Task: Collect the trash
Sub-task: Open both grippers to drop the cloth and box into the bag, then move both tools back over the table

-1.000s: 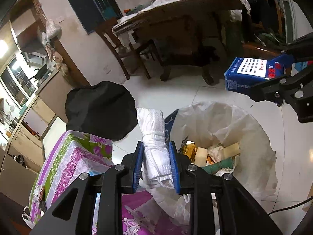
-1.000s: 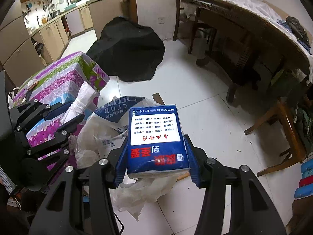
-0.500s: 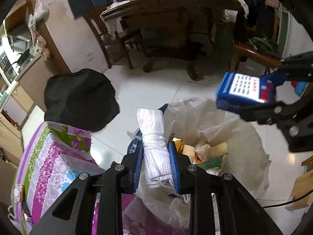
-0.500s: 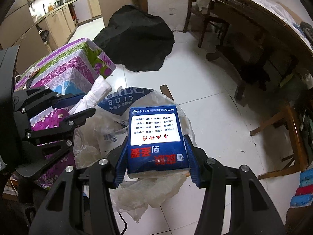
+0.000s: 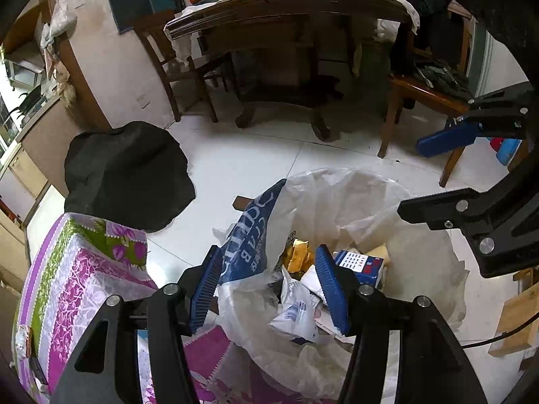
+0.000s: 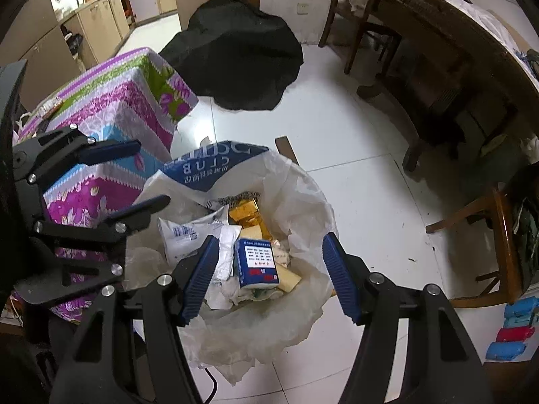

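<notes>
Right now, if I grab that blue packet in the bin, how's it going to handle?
The blue packet looks like a soft tissue pack: probably light, and likely to squash under the pads. Its wrapper seems glossy, so it may slip. It lies tilted on loose trash in the bin, so a push would probably slide it.

White tiled floor [image 6: 353, 175]; trash bag [image 6: 303, 202], black cloth heap [image 6: 235, 50] on it.

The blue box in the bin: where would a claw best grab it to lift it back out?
Across its two long sides, coming from above. The blue box lies label up on the other trash in the bin, its narrow width exposed, with loose paper beside it.
</notes>
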`<act>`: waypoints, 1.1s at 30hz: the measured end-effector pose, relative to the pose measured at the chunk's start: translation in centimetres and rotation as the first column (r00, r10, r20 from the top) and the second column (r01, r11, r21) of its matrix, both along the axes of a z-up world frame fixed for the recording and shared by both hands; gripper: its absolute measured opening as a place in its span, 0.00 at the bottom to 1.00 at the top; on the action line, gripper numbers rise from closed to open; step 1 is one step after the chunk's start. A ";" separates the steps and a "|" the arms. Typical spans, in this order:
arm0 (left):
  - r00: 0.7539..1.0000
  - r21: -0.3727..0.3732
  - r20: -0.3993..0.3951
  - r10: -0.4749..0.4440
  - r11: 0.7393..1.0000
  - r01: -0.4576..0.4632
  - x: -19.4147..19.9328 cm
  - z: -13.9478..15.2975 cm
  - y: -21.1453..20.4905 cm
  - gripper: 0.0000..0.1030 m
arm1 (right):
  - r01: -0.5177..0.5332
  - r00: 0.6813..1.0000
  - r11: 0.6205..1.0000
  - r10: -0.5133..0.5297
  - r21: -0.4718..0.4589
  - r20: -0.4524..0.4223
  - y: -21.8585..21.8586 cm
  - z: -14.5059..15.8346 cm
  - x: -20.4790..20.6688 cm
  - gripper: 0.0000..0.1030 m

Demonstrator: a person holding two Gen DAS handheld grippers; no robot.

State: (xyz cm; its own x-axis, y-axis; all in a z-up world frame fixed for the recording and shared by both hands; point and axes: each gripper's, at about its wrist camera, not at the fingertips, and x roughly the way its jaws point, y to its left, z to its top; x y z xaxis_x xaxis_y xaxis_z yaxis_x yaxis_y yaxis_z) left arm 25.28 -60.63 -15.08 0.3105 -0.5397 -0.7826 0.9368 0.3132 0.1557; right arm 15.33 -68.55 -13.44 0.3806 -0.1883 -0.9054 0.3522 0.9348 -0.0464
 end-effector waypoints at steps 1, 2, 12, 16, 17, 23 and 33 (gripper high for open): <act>1.000 0.001 0.001 0.005 1.000 -0.005 0.0 0.1 0.0 0.56 | -0.001 1.000 1.000 0.001 -0.001 -0.005 0.1 -0.1 0.1 0.59; 1.000 0.002 -0.004 0.012 1.000 -0.012 0.3 -0.1 0.3 0.56 | -0.003 1.000 1.000 0.003 -0.002 -0.011 0.2 -0.1 0.3 0.59; 0.999 -0.023 -0.026 0.045 0.999 -0.046 1.5 0.5 2.7 0.56 | -0.023 0.999 0.999 0.022 -0.036 -0.041 1.7 0.0 1.9 0.59; 0.996 -0.045 -0.031 0.081 0.996 -0.082 2.1 1.1 4.3 0.56 | -0.033 0.999 0.998 0.032 -0.048 -0.029 2.8 0.4 3.0 0.59; 0.995 -0.055 -0.030 0.096 0.994 -0.098 2.4 1.3 5.0 0.56 | -0.038 0.999 0.998 0.038 -0.054 -0.011 3.3 0.6 3.3 0.59; 0.970 -0.109 0.003 0.241 0.965 -0.240 5.2 2.2 11.8 0.56 | -0.096 0.987 0.993 0.103 -0.067 0.120 6.7 2.0 5.3 0.59; 0.781 -0.176 -0.034 0.624 0.765 -0.619 13.8 3.3 29.7 0.57 | -0.217 0.931 0.976 0.214 -0.023 0.295 14.4 2.5 12.4 0.55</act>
